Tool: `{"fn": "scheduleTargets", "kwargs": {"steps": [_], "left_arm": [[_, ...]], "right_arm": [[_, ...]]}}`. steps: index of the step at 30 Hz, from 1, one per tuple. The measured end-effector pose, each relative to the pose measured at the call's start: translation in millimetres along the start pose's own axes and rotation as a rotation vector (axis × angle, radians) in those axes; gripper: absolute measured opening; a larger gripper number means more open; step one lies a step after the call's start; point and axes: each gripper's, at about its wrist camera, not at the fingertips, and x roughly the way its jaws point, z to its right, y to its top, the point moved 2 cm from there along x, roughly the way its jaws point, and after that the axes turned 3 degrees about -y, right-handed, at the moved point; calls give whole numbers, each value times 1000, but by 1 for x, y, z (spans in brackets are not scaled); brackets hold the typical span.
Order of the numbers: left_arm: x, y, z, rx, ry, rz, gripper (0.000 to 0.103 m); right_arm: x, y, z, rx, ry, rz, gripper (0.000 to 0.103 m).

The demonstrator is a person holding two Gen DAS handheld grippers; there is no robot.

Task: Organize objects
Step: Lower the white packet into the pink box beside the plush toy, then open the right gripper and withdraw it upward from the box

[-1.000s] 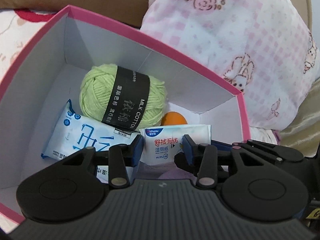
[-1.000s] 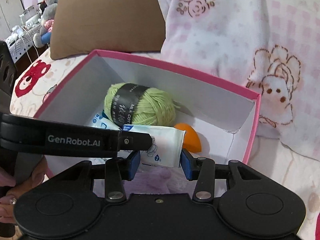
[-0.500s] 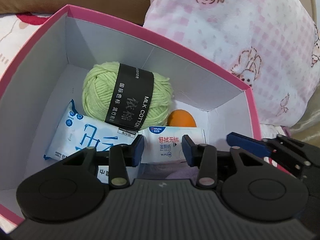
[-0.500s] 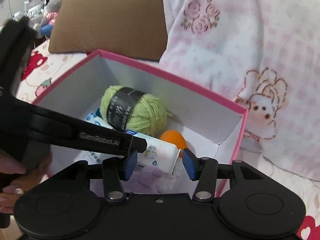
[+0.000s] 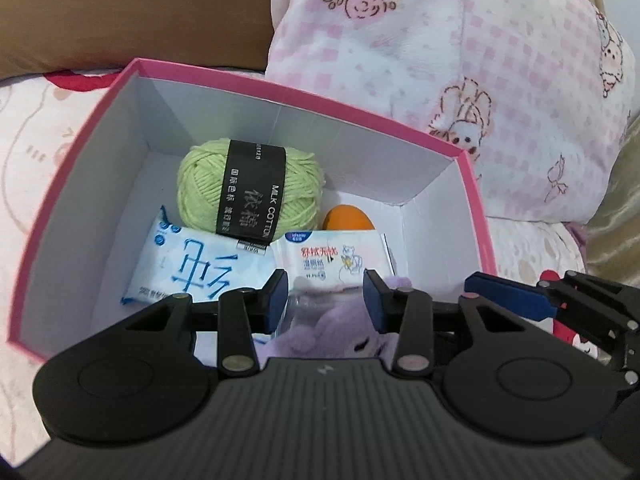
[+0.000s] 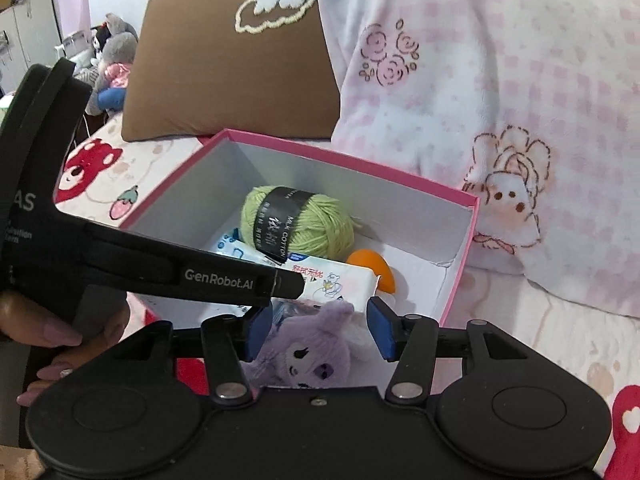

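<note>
Pink box [image 5: 476, 216], open-topped, items crowding its near wall, far corners bare.

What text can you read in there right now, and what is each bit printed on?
"MILK COTTON": black paper band around the green yarn ball.
"GenRobot.AI": black finger of the left gripper, seen in the right wrist view.
Chinese print on the large blue-white wipes pack and small white wipes pack: too blurred to quote.

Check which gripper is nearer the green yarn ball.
Left, apparently. The left gripper is over the wipes, just short of the yarn ball; the right gripper sits farther back, over the plush toy at the box's near edge.
</note>
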Motion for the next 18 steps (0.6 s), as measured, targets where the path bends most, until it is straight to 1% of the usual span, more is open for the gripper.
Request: {"fn": "scheduleTargets", "kwargs": {"steps": [7,16,18], "left_arm": [[-28,-11,14,31,38,14,41],[-63,-22,44,80,79,37,43],[-67,-23,55,118,93,23,43]], "right_arm": [[-25,-9,5,8,4,36,59],[-61,-19,8,9,-8,75,63],[-69,-21,8,5,-10,81,63]]}}
